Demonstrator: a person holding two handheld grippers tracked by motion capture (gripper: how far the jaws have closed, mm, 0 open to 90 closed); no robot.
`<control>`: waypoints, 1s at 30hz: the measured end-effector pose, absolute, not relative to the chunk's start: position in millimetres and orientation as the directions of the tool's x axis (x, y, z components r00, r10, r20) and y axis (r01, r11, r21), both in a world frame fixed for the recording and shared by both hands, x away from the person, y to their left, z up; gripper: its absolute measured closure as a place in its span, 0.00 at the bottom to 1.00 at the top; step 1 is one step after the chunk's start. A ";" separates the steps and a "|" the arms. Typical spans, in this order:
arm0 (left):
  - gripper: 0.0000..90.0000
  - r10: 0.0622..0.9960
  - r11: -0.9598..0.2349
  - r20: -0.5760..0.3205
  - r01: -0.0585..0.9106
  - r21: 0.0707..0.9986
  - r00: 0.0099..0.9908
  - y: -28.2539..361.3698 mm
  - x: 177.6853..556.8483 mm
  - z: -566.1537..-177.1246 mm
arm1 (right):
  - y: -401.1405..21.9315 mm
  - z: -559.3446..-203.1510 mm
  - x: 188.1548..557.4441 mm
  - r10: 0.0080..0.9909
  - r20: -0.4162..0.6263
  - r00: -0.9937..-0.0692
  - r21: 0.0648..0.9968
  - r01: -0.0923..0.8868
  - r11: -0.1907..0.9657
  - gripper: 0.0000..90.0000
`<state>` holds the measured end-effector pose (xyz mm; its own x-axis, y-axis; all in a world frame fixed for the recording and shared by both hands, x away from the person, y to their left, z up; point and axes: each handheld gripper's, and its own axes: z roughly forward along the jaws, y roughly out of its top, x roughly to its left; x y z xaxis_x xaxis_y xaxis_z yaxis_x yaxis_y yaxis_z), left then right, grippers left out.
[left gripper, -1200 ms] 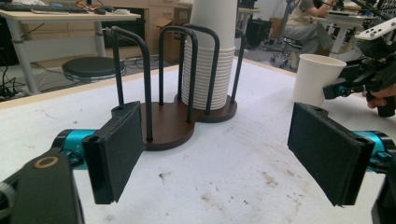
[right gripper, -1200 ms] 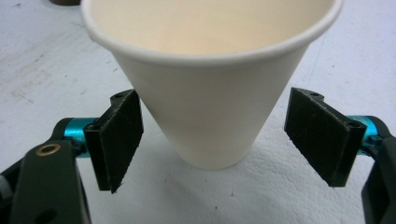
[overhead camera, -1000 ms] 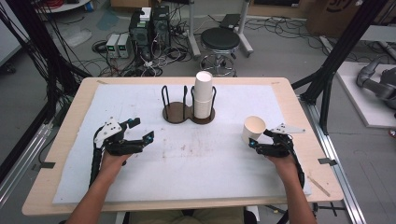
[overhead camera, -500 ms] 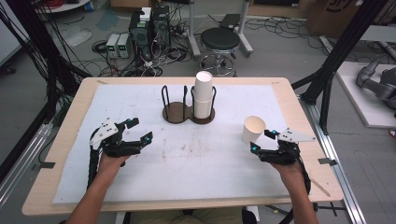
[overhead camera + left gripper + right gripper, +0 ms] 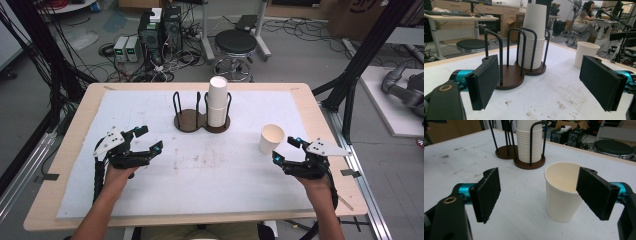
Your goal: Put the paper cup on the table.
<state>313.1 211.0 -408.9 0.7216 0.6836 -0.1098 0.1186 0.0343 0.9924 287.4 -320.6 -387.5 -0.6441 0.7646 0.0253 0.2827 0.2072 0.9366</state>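
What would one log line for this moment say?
left tool: open, empty | right tool: open, beside single cup, apart | cup stack: in holder right slot | left slot: empty

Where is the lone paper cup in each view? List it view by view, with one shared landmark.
High view: lone paper cup, right of centre.
Left gripper view: upper right, upright.
Right gripper view: centre-right, partly between the open jaws.
Shared landmark: cup holder rack with its stack.
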 end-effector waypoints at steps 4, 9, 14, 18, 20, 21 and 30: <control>0.18 0.681 0.045 -0.113 0.113 0.993 0.723 212.3 311.5 -407.2 | -316.8 -386.0 285.0 0.754 0.019 -0.656 0.942 0.266 0.207 0.22; 0.18 0.676 0.047 -0.112 0.109 0.993 0.729 212.4 309.9 -406.4 | -308.9 -389.5 282.7 0.745 0.010 -0.667 0.936 0.267 0.227 0.22; 0.18 0.672 0.046 -0.112 0.110 0.993 0.732 212.5 308.8 -407.2 | -303.5 -391.0 279.9 0.743 0.004 -0.670 0.937 0.262 0.231 0.22; 0.18 0.676 0.050 -0.114 0.109 0.993 0.729 214.7 308.2 -406.9 | -303.1 -391.3 279.5 0.743 0.004 -0.670 0.938 0.259 0.228 0.22; 0.18 0.679 0.054 -0.113 0.105 0.993 0.725 216.0 308.1 -406.8 | -303.3 -392.1 280.1 0.741 0.005 -0.671 0.937 0.261 0.231 0.22; 0.18 0.680 0.057 -0.117 0.107 0.993 0.724 216.4 307.9 -406.9 | -303.4 -392.7 280.7 0.742 0.005 -0.671 0.937 0.263 0.231 0.22; 0.18 0.686 0.057 -0.117 0.107 0.993 0.719 218.3 306.5 -407.4 | -304.7 -393.8 282.8 0.748 0.001 -0.664 0.941 0.254 0.225 0.22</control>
<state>306.5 218.3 -407.4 0.7185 0.6856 -0.1167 0.1068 0.0570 0.9926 282.8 -304.7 -393.8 -0.6641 0.7476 0.0009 0.2541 0.2246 0.9407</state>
